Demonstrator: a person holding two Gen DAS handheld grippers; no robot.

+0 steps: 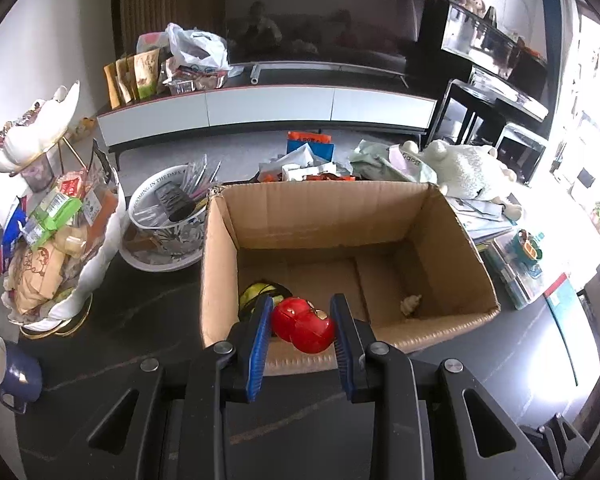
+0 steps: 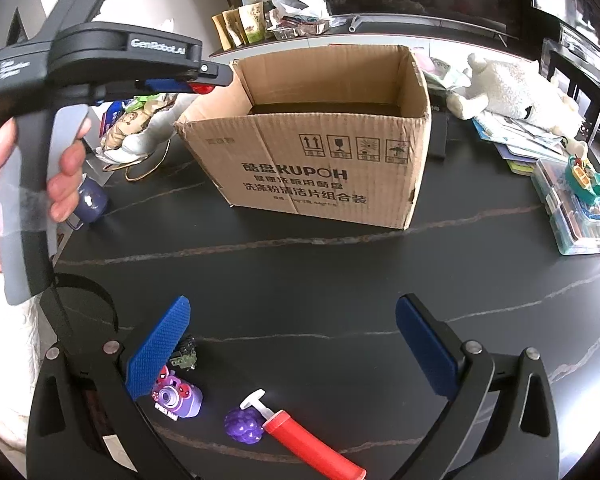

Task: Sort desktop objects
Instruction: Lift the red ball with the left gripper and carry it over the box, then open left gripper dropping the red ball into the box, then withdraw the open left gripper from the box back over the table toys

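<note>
My left gripper (image 1: 302, 306) is shut on a round red toy (image 1: 304, 324) and holds it over the near wall of an open cardboard box (image 1: 440, 240). On the box floor lie a yellow and black item (image 1: 260, 294) and a small beige piece (image 1: 411, 303). In the right wrist view a hand holds the left gripper (image 2: 204, 82) at the box's (image 2: 320, 152) left top edge. My right gripper (image 2: 294, 304) stands open above the dark table. Below it lie a purple camera toy (image 2: 178, 396), a purple grape bunch (image 2: 244, 426), a red pump (image 2: 312, 446) and a small dark toy (image 2: 186, 354).
Left of the box stand a white snack holder (image 1: 60, 240), a white bucket of wrappers (image 1: 164, 224) and a blue mug (image 1: 18, 376). On the right are a white plush animal (image 1: 468, 172), stacked books (image 2: 512, 140) and a plastic case with a teal toy (image 2: 580, 208).
</note>
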